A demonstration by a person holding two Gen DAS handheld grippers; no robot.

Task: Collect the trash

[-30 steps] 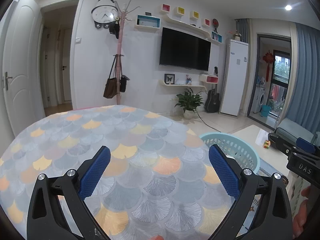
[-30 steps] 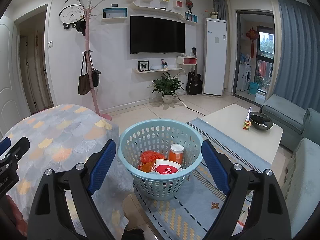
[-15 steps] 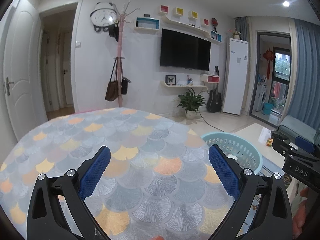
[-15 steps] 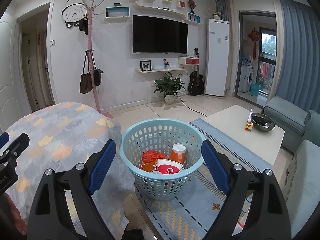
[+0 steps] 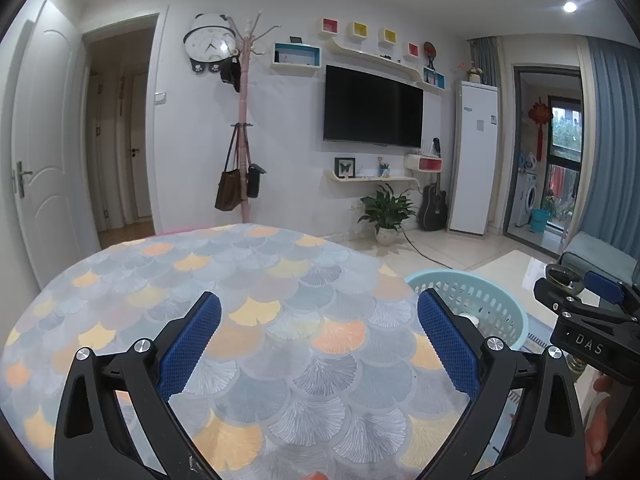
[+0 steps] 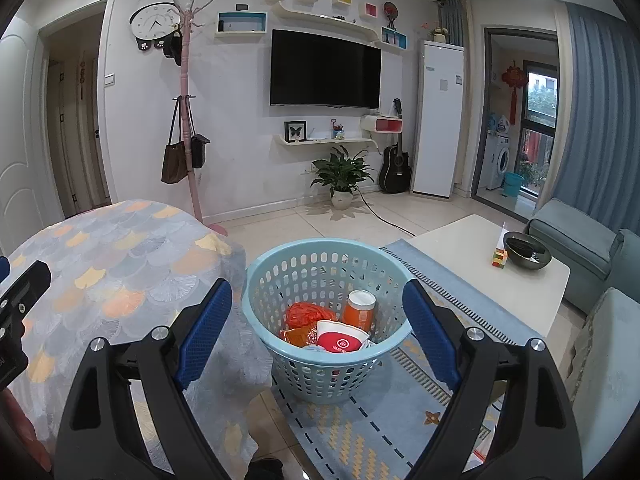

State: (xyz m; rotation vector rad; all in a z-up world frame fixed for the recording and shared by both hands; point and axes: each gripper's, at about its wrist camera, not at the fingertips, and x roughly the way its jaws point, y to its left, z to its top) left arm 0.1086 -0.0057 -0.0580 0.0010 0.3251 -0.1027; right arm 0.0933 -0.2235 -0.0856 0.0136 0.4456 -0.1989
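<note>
Right wrist view shows our right claw (image 6: 316, 316) wide open and empty above the basket (image 6: 320, 376) holding the collected trash (image 6: 344, 340), while our left claw (image 5: 318, 328), equally agape, faces a bare tabletop (image 5: 280, 264), so we should scan before reaching.

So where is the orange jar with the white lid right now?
In the right wrist view the orange jar stands upright inside the light blue basket on the floor, behind the red-and-white cup and right of the orange bag.

no visible change since earlier
</note>
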